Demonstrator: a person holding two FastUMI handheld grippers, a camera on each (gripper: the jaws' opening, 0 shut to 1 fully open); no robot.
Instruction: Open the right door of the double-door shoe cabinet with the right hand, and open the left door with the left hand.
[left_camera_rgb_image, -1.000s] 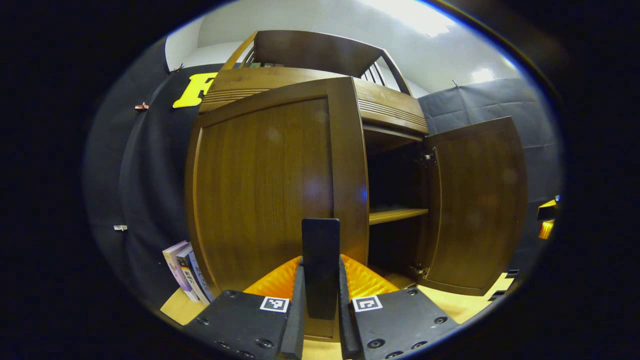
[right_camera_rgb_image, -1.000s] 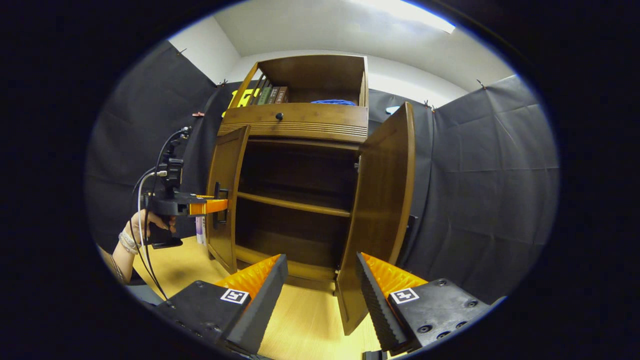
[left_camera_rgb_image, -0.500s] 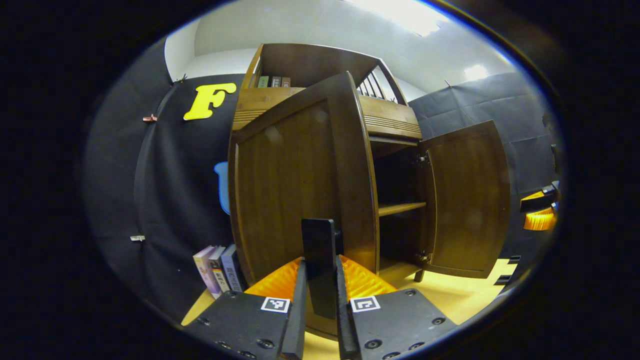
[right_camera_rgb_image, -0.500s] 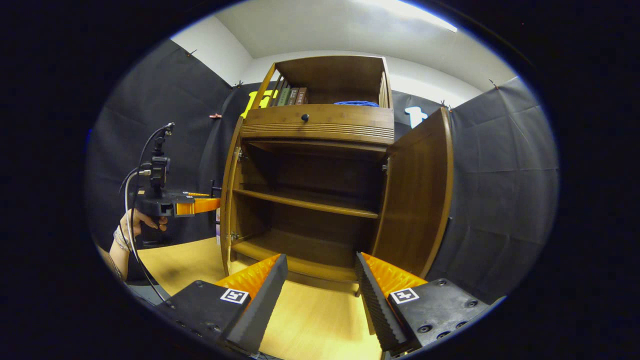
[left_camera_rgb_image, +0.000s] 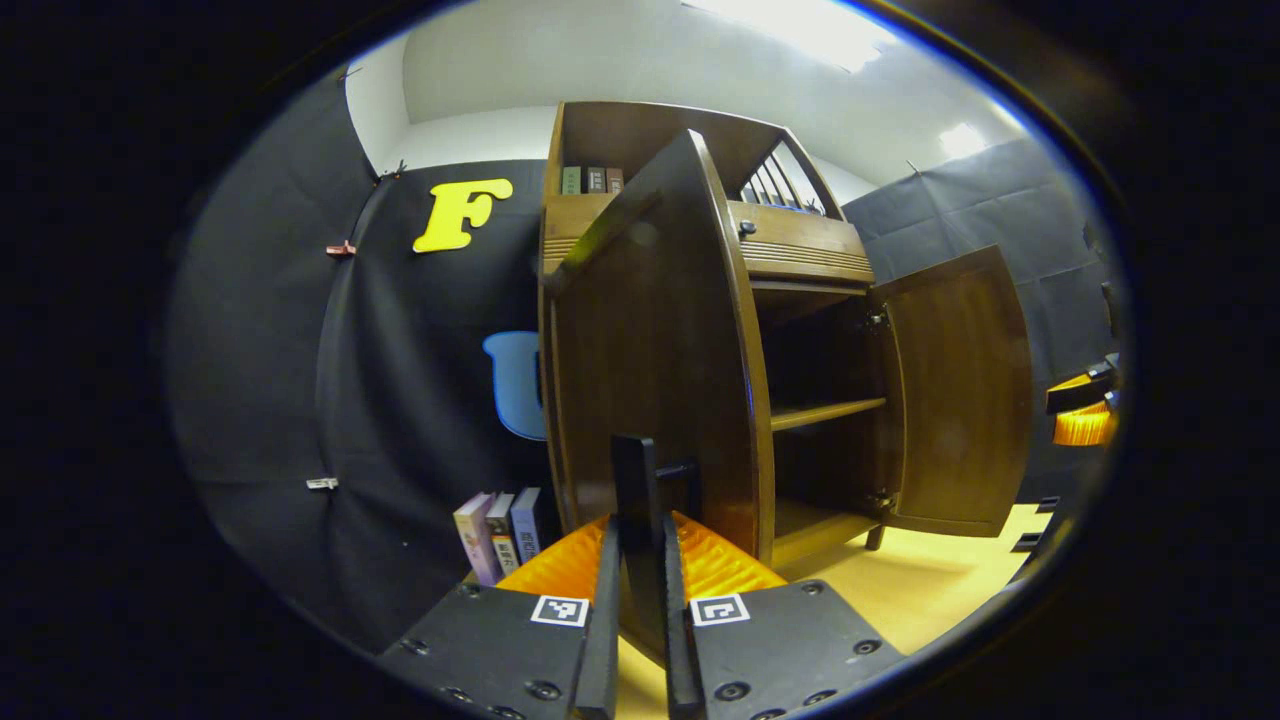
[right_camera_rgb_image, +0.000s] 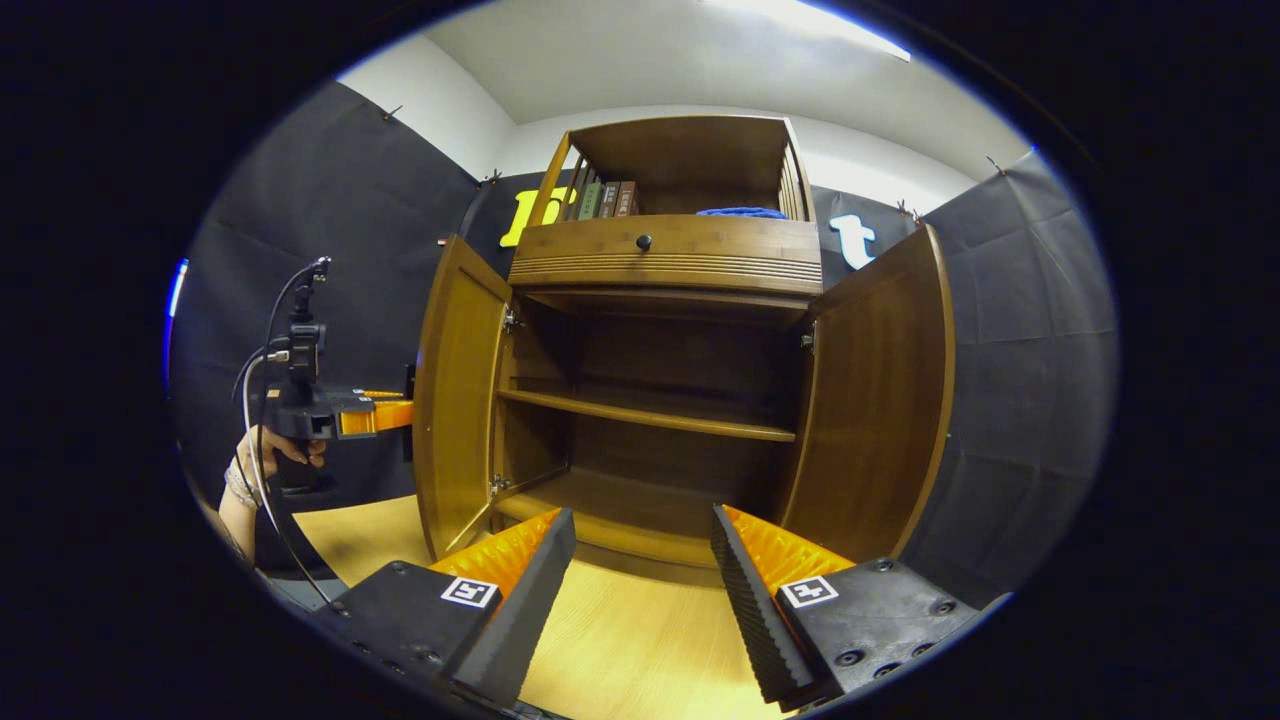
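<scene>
Brown wood makes up the shoe cabinet (right_camera_rgb_image: 665, 400), which stands on a pale wooden floor (right_camera_rgb_image: 640, 650) against the black cloth wall. In the right gripper view both doors are swung outward: the left door (right_camera_rgb_image: 455, 390) angles toward the viewer at the cabinet's left edge, and the right door (right_camera_rgb_image: 880, 400) stands open at its right edge. Between them the interior shows one shelf (right_camera_rgb_image: 650, 412) across the middle. Above the doors sits a drawer with a small dark knob (right_camera_rgb_image: 644, 242), and an open top compartment holds a row of books (right_camera_rgb_image: 605, 200) and something blue (right_camera_rgb_image: 742, 212).

The left tool (left_camera_rgb_image: 640, 600) is clamped on the dark handle (left_camera_rgb_image: 636, 500) of the left door (left_camera_rgb_image: 650, 350), both fingers pressing its sides. In the right gripper view a hand (right_camera_rgb_image: 270, 455) holds that tool (right_camera_rgb_image: 380, 415) beside the outer face of the left door.

The right tool (right_camera_rgb_image: 640, 590) hangs free in front of the cabinet's lower edge, its fingers spread wide with nothing between them.

A few books (left_camera_rgb_image: 500, 530) stand on the floor by the cabinet's left side, against the wall.
</scene>
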